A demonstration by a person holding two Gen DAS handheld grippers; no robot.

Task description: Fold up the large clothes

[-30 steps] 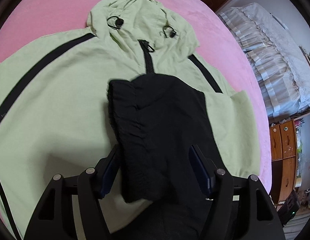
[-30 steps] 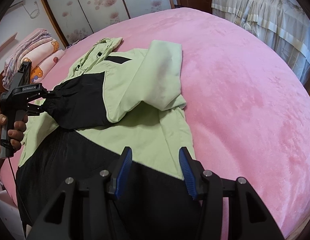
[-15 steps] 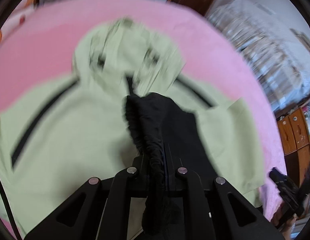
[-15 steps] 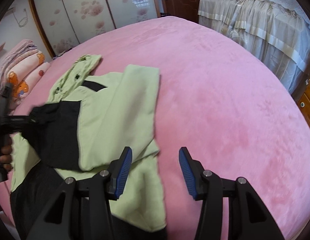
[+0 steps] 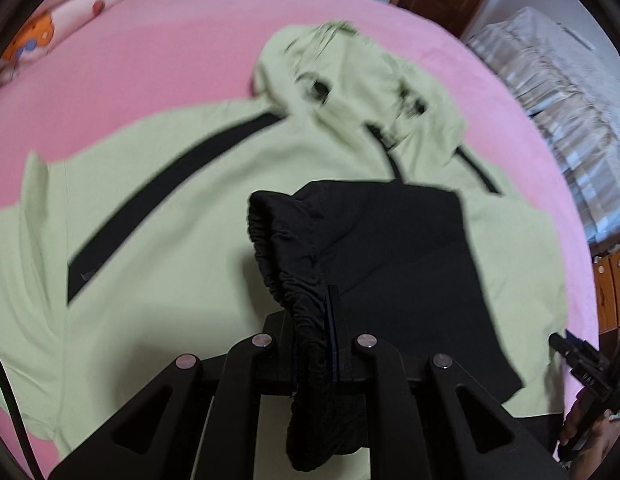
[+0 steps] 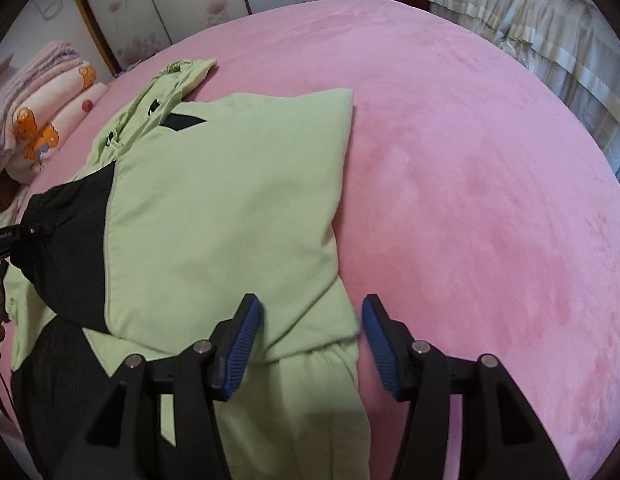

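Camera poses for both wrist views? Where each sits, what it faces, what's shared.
Left wrist: on the left gripper, facing up the light green hooded jacket toward its hood; jaws shut on the black elastic sleeve cuff; the other gripper shows at the right edge.
Right wrist: on the right gripper, open over the jacket's edge, facing across the pink bedspread.
Shared: jacket, cuff, bedspread; each sees the other gripper.

The left claw bears small, possibly "GenRobot.AI" lettering.
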